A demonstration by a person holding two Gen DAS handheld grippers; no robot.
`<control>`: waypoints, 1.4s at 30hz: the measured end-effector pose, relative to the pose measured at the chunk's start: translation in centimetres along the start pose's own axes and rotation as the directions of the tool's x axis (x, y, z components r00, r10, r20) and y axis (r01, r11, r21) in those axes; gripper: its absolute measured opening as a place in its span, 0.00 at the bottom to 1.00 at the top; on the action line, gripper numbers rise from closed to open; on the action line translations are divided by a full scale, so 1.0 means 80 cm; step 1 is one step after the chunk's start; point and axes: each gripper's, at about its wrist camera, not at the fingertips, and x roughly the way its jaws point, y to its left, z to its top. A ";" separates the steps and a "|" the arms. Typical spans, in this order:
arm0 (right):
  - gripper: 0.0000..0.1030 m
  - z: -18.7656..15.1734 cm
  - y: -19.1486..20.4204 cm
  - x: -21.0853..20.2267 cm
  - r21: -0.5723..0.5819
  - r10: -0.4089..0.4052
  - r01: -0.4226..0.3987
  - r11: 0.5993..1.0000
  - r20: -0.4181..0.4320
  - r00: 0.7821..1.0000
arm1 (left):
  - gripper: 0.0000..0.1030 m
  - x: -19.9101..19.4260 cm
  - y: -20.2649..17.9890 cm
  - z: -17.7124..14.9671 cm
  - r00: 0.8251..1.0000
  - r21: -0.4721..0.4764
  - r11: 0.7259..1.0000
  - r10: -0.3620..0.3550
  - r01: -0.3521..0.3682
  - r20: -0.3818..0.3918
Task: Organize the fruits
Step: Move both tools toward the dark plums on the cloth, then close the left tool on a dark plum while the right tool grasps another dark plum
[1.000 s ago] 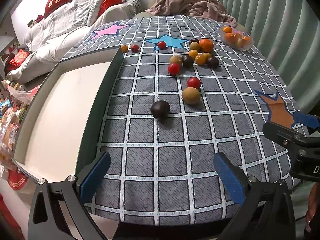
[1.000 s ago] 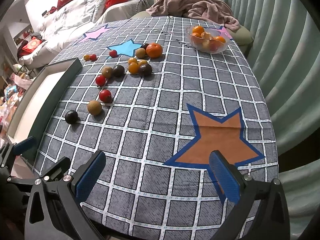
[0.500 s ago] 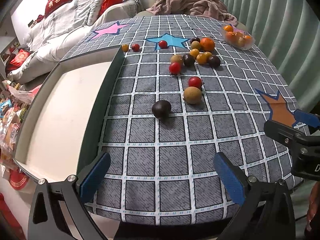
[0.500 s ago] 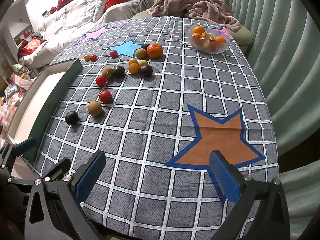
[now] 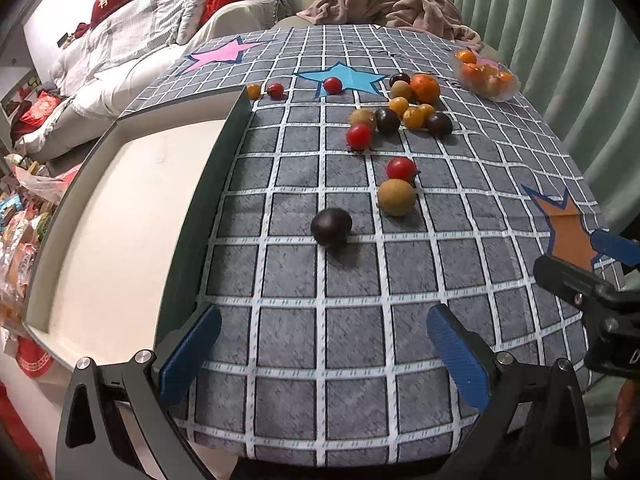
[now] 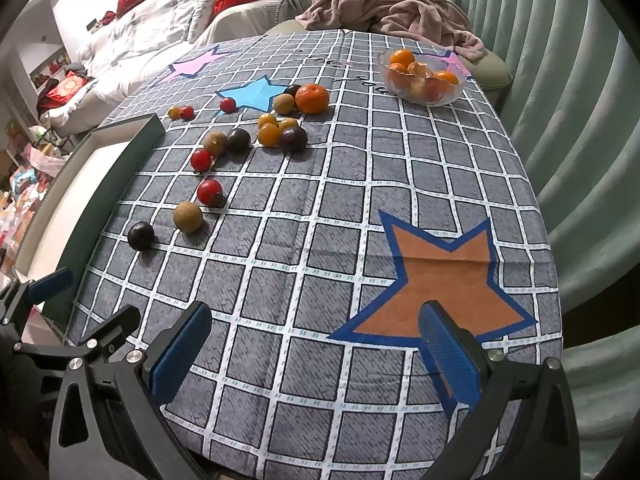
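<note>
Four dark plums [image 5: 331,225] (loose on cloth)

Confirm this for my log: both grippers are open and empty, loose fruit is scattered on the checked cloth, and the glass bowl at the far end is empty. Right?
Not quite. The glass bowl is not empty: the right wrist view shows it holding several oranges. The rest stands: the left gripper and right gripper have their jaws apart with nothing between them, and loose fruit lies scattered on the checked cloth.

Left gripper [image 5: 324,354] and right gripper [image 6: 316,354] — both spread wide, holding nothing — sit side by side.
</note>
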 end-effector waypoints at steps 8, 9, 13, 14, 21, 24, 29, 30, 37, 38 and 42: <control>1.00 0.018 -0.008 0.020 0.000 0.007 -0.007 1.000 -0.009 1.000 | 1.00 0.020 -0.001 0.020 1.000 0.007 1.000 0.007 -0.007 -0.004; 1.00 0.021 -0.009 0.023 0.001 0.009 -0.009 1.000 -0.011 1.000 | 1.00 0.025 -0.001 0.023 1.000 0.005 1.000 0.007 -0.007 -0.009; 1.00 0.035 -0.013 0.036 0.011 0.026 -0.026 1.000 -0.017 1.000 | 1.00 0.038 -0.001 0.031 1.000 0.002 1.000 0.007 -0.007 -0.014; 1.00 0.038 -0.013 0.039 0.012 0.037 -0.036 0.999 -0.016 0.999 | 1.00 0.041 -0.002 0.032 1.000 0.005 1.000 0.012 -0.011 -0.018; 1.00 0.066 -0.014 0.062 0.016 0.025 -0.025 1.000 0.001 1.000 | 1.00 0.058 0.003 0.039 0.999 0.021 1.000 0.023 -0.022 -0.028; 1.00 0.081 -0.017 0.076 0.022 0.036 -0.036 0.999 -0.003 0.999 | 1.00 0.061 0.005 0.042 1.000 0.018 1.000 0.006 -0.005 -0.023; 1.00 0.103 -0.005 0.100 -0.019 0.046 -0.046 0.999 0.003 0.999 | 1.00 0.065 0.005 0.045 1.000 0.028 0.999 -0.022 0.022 -0.018; 1.00 0.106 -0.003 0.103 -0.023 0.050 -0.050 0.998 0.006 0.999 | 1.00 0.066 0.005 0.047 0.999 0.026 0.999 -0.025 0.025 -0.026; 0.87 0.133 0.017 0.130 -0.054 0.077 -0.076 0.996 0.014 0.997 | 0.99 0.068 0.000 0.051 0.999 0.024 0.999 -0.034 0.035 -0.034; 0.79 0.136 0.019 0.131 -0.062 0.073 -0.072 0.995 0.022 0.997 | 0.96 0.066 0.000 0.050 0.999 0.027 0.999 -0.034 0.035 -0.029; 0.39 0.142 0.020 0.129 -0.070 0.108 -0.105 0.992 0.043 0.993 | 0.63 0.056 -0.003 0.049 0.999 0.038 0.998 -0.046 0.046 -0.001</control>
